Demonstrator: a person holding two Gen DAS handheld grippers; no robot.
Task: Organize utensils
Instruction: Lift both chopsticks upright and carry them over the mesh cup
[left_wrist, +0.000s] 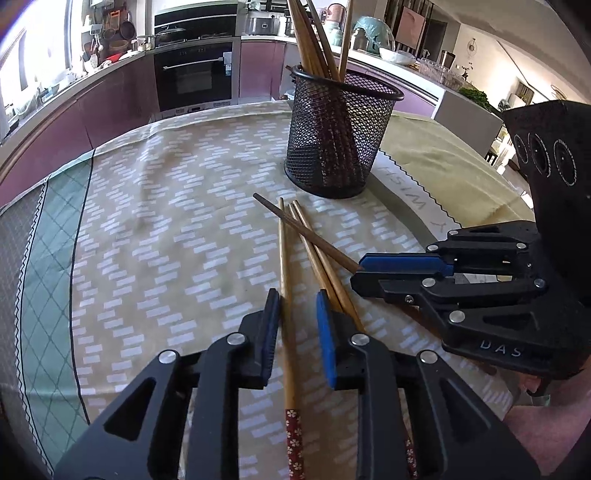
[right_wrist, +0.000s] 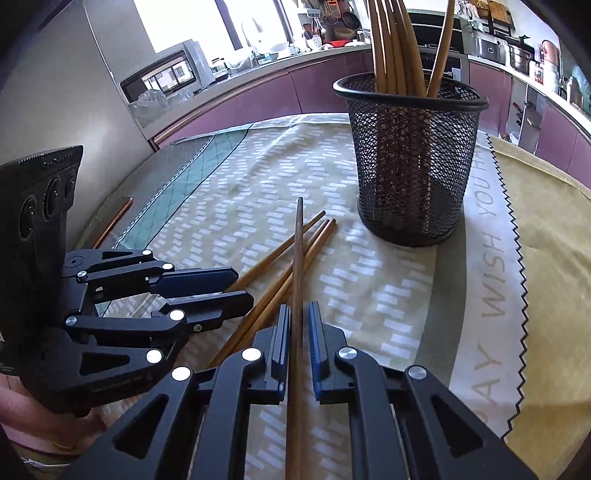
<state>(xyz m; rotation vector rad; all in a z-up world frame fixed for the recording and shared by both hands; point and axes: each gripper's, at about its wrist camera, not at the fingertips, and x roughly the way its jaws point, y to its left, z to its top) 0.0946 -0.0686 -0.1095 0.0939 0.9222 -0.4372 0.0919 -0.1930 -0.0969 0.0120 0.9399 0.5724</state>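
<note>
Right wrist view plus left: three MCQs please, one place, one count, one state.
1. Where does the mesh holder stand?
A. upright on the tablecloth, beyond the loose chopsticks
B. on the kitchen counter
C. tipped over at the table edge

2. How many chopsticks are outside the holder?
A. two
B. seven
C. four

3. What is the right gripper doing?
A. wide open, empty
B. shut on the dark chopstick
C. shut on the holder's rim

Key:
1 A, it stands upright on the cloth behind the pile.
2 C, three light ones plus one dark one.
3 B, the dark stick runs between its nearly closed fingers.
</note>
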